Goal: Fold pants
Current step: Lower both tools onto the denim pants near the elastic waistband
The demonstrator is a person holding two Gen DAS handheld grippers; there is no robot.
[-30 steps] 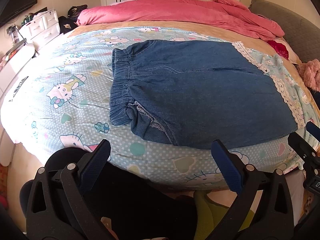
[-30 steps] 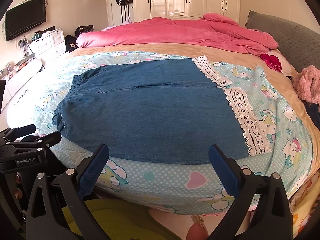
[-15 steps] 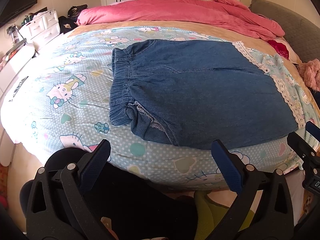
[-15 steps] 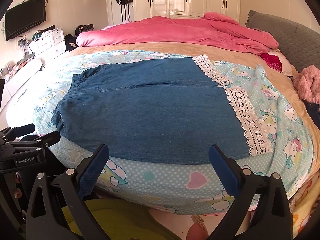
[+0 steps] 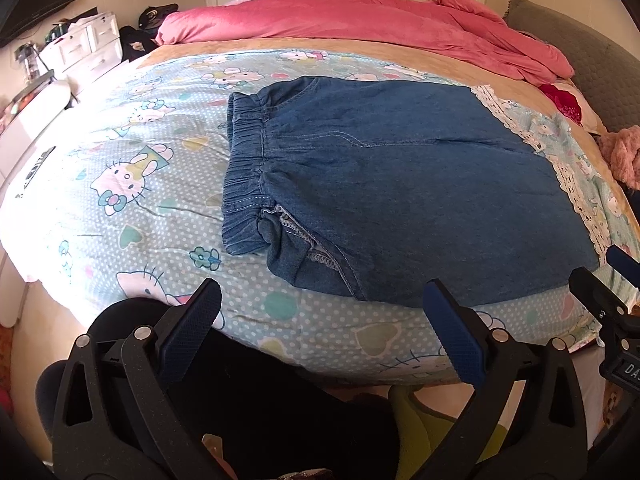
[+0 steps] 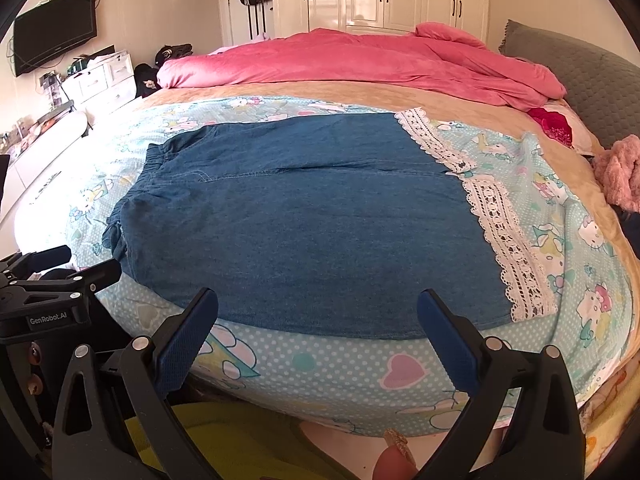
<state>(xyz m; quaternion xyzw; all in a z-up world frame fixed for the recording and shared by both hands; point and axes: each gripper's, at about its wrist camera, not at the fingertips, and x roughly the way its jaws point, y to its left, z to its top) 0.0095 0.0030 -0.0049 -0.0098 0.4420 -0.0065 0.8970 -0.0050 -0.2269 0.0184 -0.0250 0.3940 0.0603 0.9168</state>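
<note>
Left wrist view. The left gripper (image 5: 320,316) is held off the near edge of the bed (image 5: 132,220), fingers wide apart and holding nothing. The pants (image 5: 400,184) lie flat on the bed, close to the near edge and right of its centre. They appear already folded in half lengthwise, one leg over the other; this is a judgement from the doubled layers at the crotch seam (image 5: 316,252). The waistband (image 5: 244,168) points to the left edge of the bed; the lace hems (image 5: 576,196) point to the right edge. The crotch corner lies nearest this gripper, which puts the waist end within its reach. Part of the right gripper (image 5: 608,304) shows at the right border of the view.

Right wrist view. The right gripper (image 6: 318,316) also hangs off the near edge, fingers spread and empty, facing the middle of the pants (image 6: 312,232). The lace hems (image 6: 508,248) lie to its right, just inside the near right corner of the bed (image 6: 580,264). The body of the left gripper (image 6: 56,300) is visible at the left. A pink duvet (image 6: 360,64) is bunched along the far edge, well apart from the pants.

Assessment. Each gripper faces its own end of the garment. The likely next step is a crosswise fold, hems brought to the waistband. The denim looks light and smooth; both layers must be pinched together, or the lower leg may slip out of line.
</note>
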